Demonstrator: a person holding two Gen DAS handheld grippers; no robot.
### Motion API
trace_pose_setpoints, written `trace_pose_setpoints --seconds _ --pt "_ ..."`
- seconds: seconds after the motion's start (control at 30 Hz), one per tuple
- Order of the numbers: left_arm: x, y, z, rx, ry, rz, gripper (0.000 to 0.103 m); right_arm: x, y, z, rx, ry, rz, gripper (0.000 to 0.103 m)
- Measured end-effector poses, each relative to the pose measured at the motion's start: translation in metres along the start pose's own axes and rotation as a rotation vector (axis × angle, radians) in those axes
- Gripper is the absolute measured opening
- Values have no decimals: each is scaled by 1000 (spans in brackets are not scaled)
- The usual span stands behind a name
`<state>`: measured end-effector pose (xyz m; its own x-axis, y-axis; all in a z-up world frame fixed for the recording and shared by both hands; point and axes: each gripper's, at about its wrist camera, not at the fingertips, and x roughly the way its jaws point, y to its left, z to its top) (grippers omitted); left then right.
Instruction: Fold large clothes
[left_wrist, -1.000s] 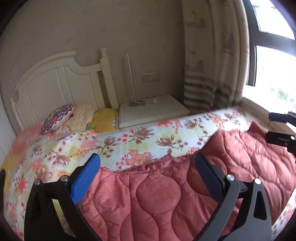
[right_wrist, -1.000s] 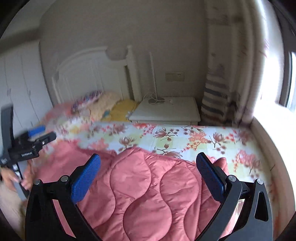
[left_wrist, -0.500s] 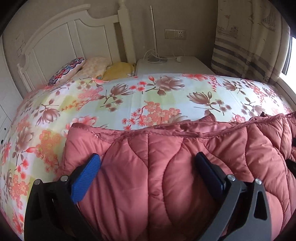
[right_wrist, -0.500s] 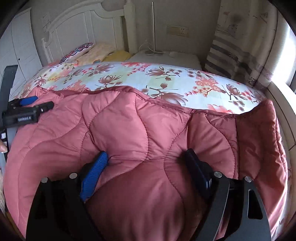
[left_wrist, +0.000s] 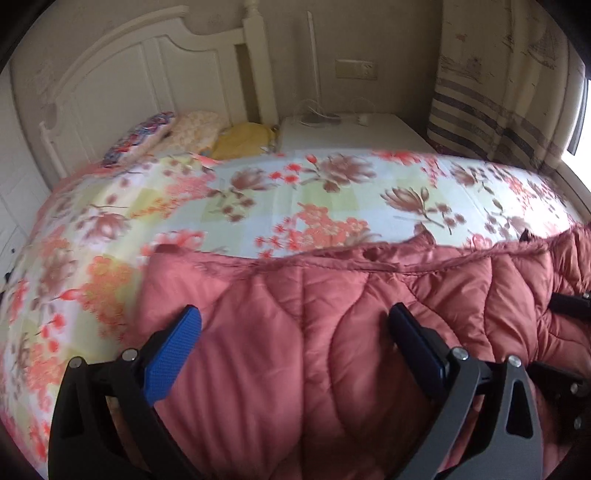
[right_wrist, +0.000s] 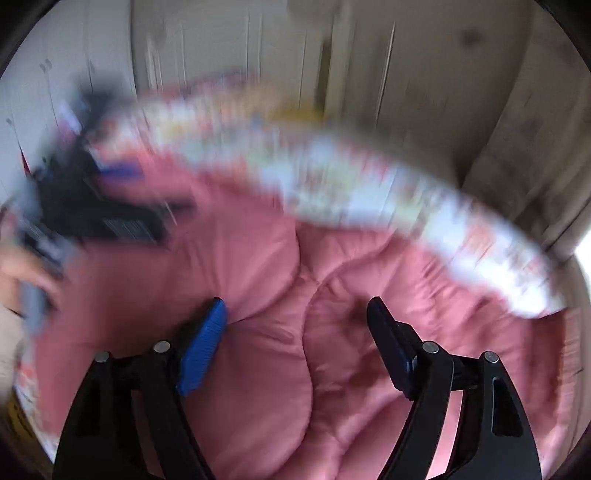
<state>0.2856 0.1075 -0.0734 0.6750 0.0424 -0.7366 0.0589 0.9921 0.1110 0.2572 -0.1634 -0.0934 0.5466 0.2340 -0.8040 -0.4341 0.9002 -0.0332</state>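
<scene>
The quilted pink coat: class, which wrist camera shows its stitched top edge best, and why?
The left wrist view. There the quilted pink coat is sharp, its stitched top edge running across the floral bedsheet beyond the open left gripper. The right wrist view shows the coat only as a motion-blurred pink mass, its edge smeared, around the open right gripper.

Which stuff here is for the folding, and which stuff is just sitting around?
For the folding: the red quilted coat, the left gripper, the right gripper, and the flowery bed cover it lies on.

Just sitting around: the pillows, the white nightstand, the striped curtain, the headboard.
</scene>
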Motion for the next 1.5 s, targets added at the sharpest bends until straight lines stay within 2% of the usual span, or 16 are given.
trace_pose_setpoints --seconds 0.07,0.2,0.3,0.37,0.4,0.53,0.63,0.83,0.9,1.0,1.13,1.23,1.33,1.37,1.47,1.5 --pt "-39 0 3 -32 -98 -50 100 11 -18 -1 90 4 85 78" --pt "-88 -27 8 20 -255 -208 101 7 -18 -5 90 -13 67 79" --pt "-57 -54 7 70 -166 -284 101 10 -19 -6 104 -16 87 80" --pt "5 -62 -4 37 48 -235 101 8 -23 -10 119 -32 111 80" --pt "22 -59 -8 0 98 -260 101 4 -25 -11 125 -40 122 81" --pt "19 -57 -6 -6 72 -233 101 -15 -33 -14 183 -83 143 81" --pt "19 -61 -6 -2 73 -232 101 -48 -37 -18 198 -97 -54 81" --pt "18 -57 -6 -7 70 -233 101 -147 -83 -66 313 -340 -192 82" --pt "17 -57 -7 -6 69 -241 101 -137 -98 -86 341 -297 -183 82" --pt "15 -55 -8 -8 68 -239 101 -76 -116 -117 375 -111 -182 83" --pt "15 -54 -8 -15 66 -245 101 -92 -117 -106 404 -129 -204 82" --pt "15 -54 -9 -15 66 -244 101 -127 -114 -88 410 -241 -157 82" --pt "15 -54 -9 -18 65 -247 101 -133 -107 -74 330 -278 -213 86" --pt "15 -54 -8 -21 64 -254 101 -126 -109 -72 319 -260 -220 87" --pt "15 -53 -9 -28 62 -257 101 -54 -143 -88 421 -22 -131 89" --pt "14 -53 -9 -29 61 -258 101 -58 -146 -90 449 -39 -121 88"
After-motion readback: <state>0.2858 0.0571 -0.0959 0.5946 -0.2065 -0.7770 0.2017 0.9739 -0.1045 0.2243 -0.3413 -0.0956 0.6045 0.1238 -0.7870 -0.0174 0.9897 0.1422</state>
